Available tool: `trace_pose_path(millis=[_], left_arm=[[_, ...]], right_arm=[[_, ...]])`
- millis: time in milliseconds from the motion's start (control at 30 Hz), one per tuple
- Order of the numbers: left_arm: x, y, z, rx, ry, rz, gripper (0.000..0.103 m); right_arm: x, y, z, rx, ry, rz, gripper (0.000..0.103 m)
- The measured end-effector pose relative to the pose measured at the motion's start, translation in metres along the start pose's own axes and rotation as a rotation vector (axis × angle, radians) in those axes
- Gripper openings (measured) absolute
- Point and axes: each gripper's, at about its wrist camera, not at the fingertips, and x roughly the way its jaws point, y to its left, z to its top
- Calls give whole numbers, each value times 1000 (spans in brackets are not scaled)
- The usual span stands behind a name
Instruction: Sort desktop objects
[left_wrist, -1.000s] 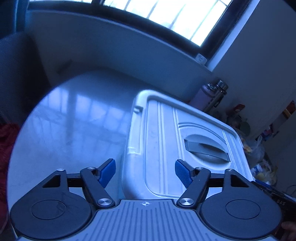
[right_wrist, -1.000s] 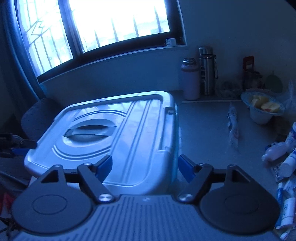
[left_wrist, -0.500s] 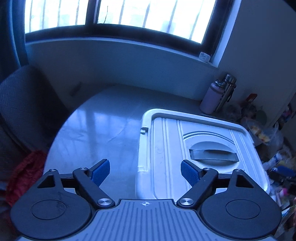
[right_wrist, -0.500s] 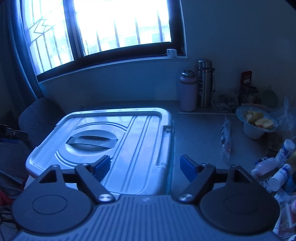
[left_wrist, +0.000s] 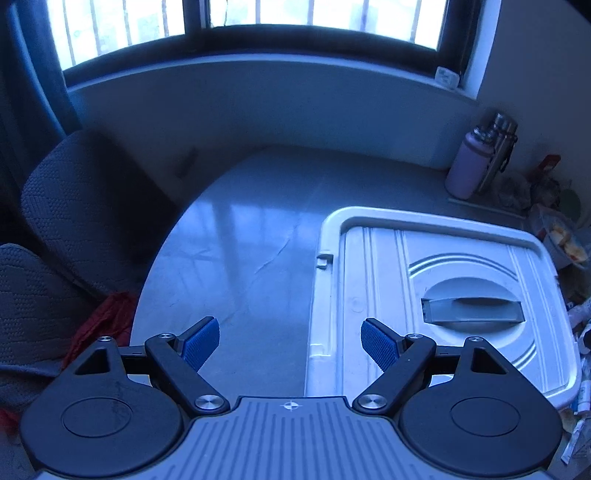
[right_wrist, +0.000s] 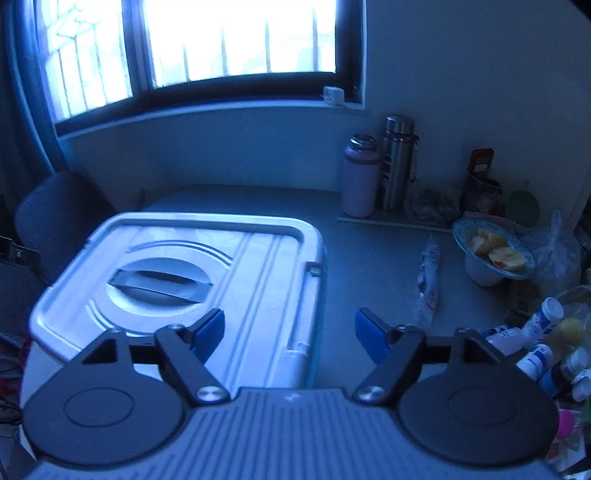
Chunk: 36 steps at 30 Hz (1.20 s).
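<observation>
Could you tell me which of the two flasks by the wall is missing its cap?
The shorter pink flask, left of the taller steel flask; its mouth looks open, while the steel one is capped.

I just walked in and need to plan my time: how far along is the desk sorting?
Hardly begun. Done: nothing visible; the storage box lid is closed. In hand: nothing; the left gripper and right gripper are both open and empty. Left: the small bottles, snack packet and fruit bowl remain scattered.

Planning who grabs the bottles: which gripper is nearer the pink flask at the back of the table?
Right. The right gripper hovers at the storage box's flask-side edge; the left gripper hovers beyond its far side from the pink flask.
</observation>
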Motion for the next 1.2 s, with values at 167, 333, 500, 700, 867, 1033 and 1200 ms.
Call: trace_pose_path(millis=[167, 333, 500, 700, 867, 1033, 1200], left_arm=[[20, -3, 7, -2, 68, 1, 85], [39, 3, 14, -49, 124, 1, 85], [47, 3, 19, -59, 132, 0, 85], [58, -3, 21, -39, 155, -12, 85], [66, -12, 16, -10, 175, -24, 85], [67, -10, 16, -8, 200, -40, 85], [69, -7, 17, -5, 220, -63, 85]], right_arm=[[9, 0, 10, 13, 64, -13, 74], [26, -6, 19, 59, 134, -1, 49], [36, -6, 22, 73, 191, -1, 47], [43, -2, 21, 58, 231, -21, 47], [46, 3, 20, 53, 248, -29, 47], [47, 3, 24, 59, 265, -35, 48], [50, 1, 26, 77, 287, -25, 50]])
